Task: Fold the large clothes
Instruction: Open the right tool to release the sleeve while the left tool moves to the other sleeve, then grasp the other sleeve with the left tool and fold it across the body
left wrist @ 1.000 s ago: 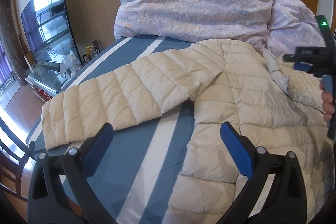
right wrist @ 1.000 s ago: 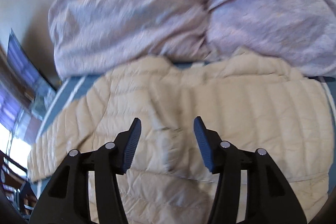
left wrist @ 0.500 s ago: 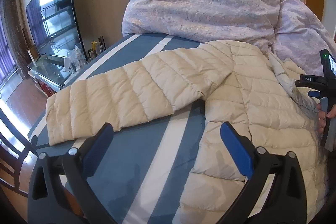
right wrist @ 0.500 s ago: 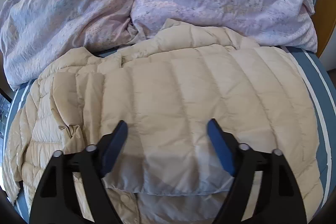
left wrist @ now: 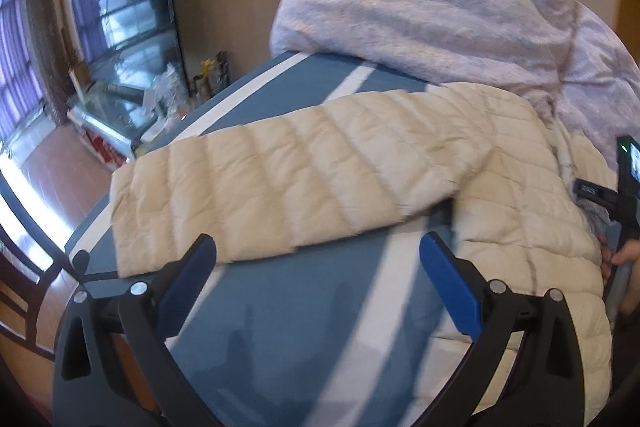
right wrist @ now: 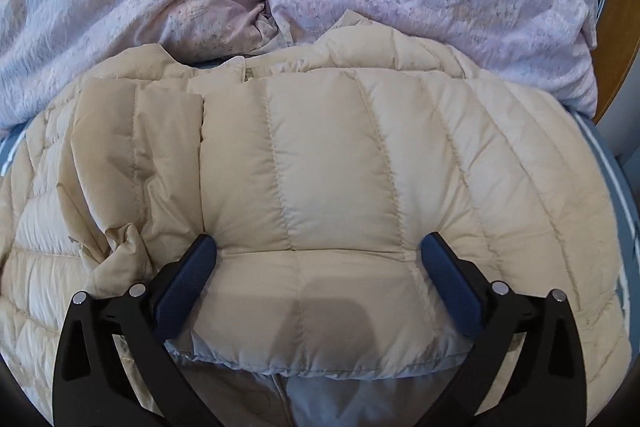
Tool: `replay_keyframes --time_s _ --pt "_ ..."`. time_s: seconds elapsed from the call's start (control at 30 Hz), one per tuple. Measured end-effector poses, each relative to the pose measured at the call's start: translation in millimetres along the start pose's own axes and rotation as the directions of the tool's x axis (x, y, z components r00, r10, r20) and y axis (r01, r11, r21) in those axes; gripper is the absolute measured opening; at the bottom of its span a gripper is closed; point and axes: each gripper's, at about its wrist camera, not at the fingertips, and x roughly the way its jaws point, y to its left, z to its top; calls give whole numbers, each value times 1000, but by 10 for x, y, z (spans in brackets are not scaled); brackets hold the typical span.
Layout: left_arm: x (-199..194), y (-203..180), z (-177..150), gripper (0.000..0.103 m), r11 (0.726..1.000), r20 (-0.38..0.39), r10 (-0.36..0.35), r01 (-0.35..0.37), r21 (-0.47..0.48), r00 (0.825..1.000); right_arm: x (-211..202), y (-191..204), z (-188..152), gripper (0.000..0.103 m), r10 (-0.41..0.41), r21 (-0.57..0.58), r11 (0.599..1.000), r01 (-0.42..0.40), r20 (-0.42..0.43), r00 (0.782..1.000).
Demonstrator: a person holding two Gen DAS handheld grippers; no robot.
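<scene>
Puffer jacket (right wrist: 332, 163) spread on bed (left wrist: 304, 327) — fold barely begun.
Left tongs (left wrist: 318, 269) apart, empty, facing sleeve (left wrist: 280, 183) at 12 o'clock; right tongs (right wrist: 318, 259) apart, pressing folded panel flat.

A blue, white-striped bed (left wrist: 320, 307) carries a cream jacket (left wrist: 520, 195), one sleeve (left wrist: 280, 183) reaching its left edge, and a lilac duvet (left wrist: 420, 15) heaped at its far end.

Both views low over jacket (left wrist: 500, 187)
</scene>
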Motion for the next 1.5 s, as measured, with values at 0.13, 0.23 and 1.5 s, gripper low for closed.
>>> replay_keyframes --time_s 0.13,0.23,1.5 --pt "89 474 25 101 994 -56 -14 8 -110 998 4 -31 -5 102 17 10 1000 -17 -2 1000" --pt "100 809 19 101 983 -74 8 -21 -180 997 3 -35 -5 102 22 14 1000 -22 -3 1000" --pt "463 1482 24 45 907 -86 6 -41 -419 996 -2 -44 -24 102 40 28 999 -41 6 999"
